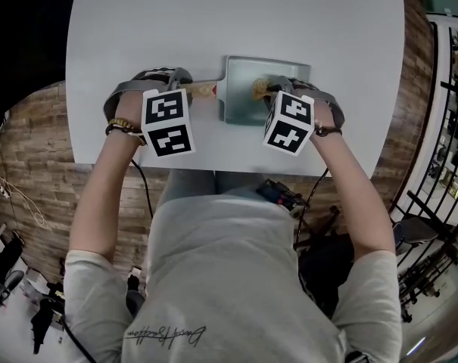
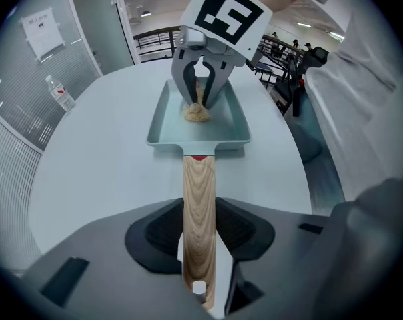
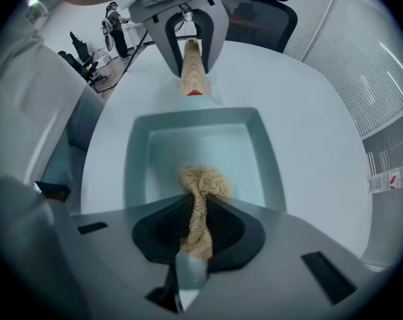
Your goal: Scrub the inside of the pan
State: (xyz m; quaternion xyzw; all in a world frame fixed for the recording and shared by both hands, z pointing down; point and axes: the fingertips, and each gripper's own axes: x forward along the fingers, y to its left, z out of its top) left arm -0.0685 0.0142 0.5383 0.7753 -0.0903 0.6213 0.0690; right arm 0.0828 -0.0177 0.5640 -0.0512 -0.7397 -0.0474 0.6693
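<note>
A pale green square pan point(image 1: 247, 89) point(image 2: 171, 115) point(image 3: 141, 159) lies on the white round table point(image 1: 213, 29). Its wooden handle point(image 2: 199, 225) point(image 1: 201, 91) point(image 3: 193, 72) points left, and my left gripper point(image 2: 200, 245) point(image 1: 172, 82) is shut on it. My right gripper point(image 3: 196, 229) point(image 1: 285, 89) points down into the pan, shut on a tan fibre scrubber point(image 3: 202, 185) point(image 2: 197, 112) point(image 1: 260, 88). The scrubber's tuft presses on the pan floor near the side closest to the right gripper.
A plastic water bottle point(image 2: 60, 93) point(image 3: 388, 179) stands near the table's far edge. An office chair point(image 3: 254, 5) is behind the table. Wooden floor point(image 1: 39, 127) surrounds the table, and a railing point(image 1: 448, 89) is at the right.
</note>
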